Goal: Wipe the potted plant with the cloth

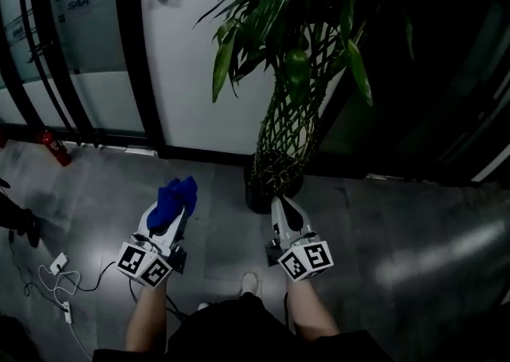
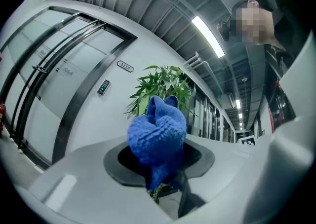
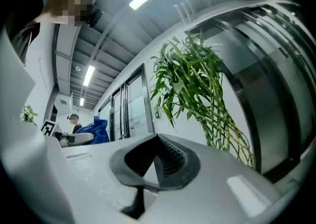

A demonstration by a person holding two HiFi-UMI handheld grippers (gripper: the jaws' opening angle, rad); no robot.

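Reaching forward and down in the head view, both forearms hold the left gripper (image 1: 170, 215) and right gripper (image 1: 282, 207) low, near the potted plant (image 1: 291, 73). In the left gripper view, the jaws clamp a bunched blue cloth (image 2: 158, 134). In the right gripper view, the jaws meet with nothing between them, and the potted plant rises ahead.

cloth (image 1: 177, 197) left of potted plant (image 1: 287, 89)

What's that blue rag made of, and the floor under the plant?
The cloth looks like a soft, matte knit or terry fabric: up close its surface is nubbly and looped. The floor is probably polished stone or glazed tile: it is grey, with seam lines and a soft sheen from the lights.
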